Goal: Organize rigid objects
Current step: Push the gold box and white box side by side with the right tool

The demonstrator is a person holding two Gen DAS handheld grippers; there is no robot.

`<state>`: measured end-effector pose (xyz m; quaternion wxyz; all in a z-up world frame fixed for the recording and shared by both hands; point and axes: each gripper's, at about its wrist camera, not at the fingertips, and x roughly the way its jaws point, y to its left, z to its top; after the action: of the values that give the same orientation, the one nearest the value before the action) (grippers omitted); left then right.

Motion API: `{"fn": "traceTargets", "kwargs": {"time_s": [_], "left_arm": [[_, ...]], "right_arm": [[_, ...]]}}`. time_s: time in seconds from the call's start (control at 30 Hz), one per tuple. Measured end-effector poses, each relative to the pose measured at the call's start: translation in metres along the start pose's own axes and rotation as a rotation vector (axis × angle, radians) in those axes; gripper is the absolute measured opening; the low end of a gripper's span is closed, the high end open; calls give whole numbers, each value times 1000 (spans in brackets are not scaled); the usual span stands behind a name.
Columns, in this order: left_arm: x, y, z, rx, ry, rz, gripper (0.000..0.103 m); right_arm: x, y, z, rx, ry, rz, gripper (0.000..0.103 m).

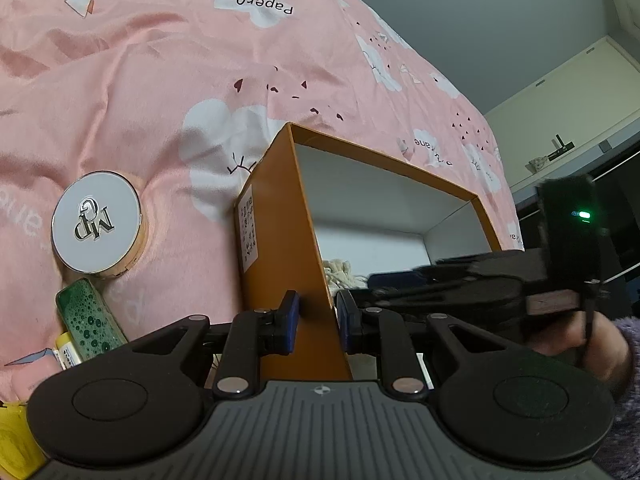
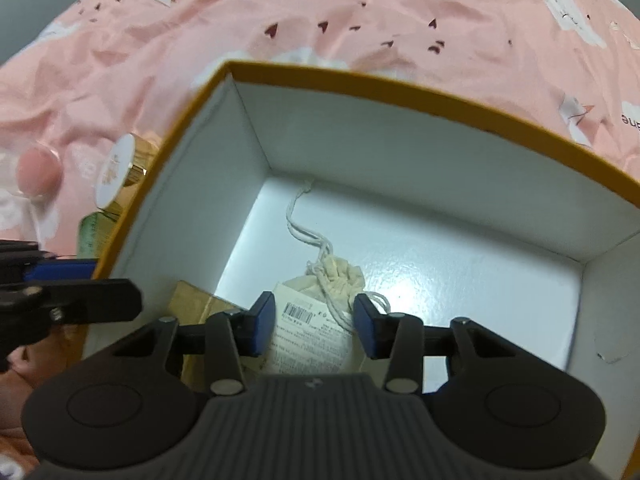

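An open orange box (image 1: 280, 248) with a white inside stands on the pink bedspread. My left gripper (image 1: 318, 308) is shut on its near side wall, one blue pad on each face. In the right wrist view the box (image 2: 400, 84) fills the frame, and my right gripper (image 2: 315, 320) hangs open inside it, pointing steeply down. A cream drawstring pouch (image 2: 336, 276) with a printed label lies on the box floor between and below the fingers, untouched by the pads. A brown cardboard piece (image 2: 192, 300) lies in the box's near-left corner.
Left of the box on the bedspread (image 1: 160, 80) lie a white round compact (image 1: 96, 222), a green bubble-patterned item (image 1: 90, 320) and a small yellow item (image 1: 66, 350). A pink round object (image 2: 38, 176) sits farther left. A person's hand (image 1: 560, 344) holds the right gripper.
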<state>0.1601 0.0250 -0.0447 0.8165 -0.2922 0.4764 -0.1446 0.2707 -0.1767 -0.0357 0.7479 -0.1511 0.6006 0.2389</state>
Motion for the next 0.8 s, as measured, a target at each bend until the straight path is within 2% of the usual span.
{"fn": "traceTargets", "kwargs": {"time_s": [0.03,0.13,0.4,0.5,0.7,0.8], "left_arm": [[0,-1,0,2,0,4,22],[1,-4,1,16,-2,16,22],[1,-3,1,16,4,11,22],[0,-2,1,10,8,4,22],[1,-3,2,11,9,9,22],[1,-1,2,1,12,1,22]], "right_arm": [[-3,0,-1,1,5,6,45],[-8,1,-9,16,75,47,71],[14,11,-17,25,281,57,71],[21,15,-16,2,329,96,76],[24,11,-7,58,303,86,79],[23,10,0,67,261,46,74]]}}
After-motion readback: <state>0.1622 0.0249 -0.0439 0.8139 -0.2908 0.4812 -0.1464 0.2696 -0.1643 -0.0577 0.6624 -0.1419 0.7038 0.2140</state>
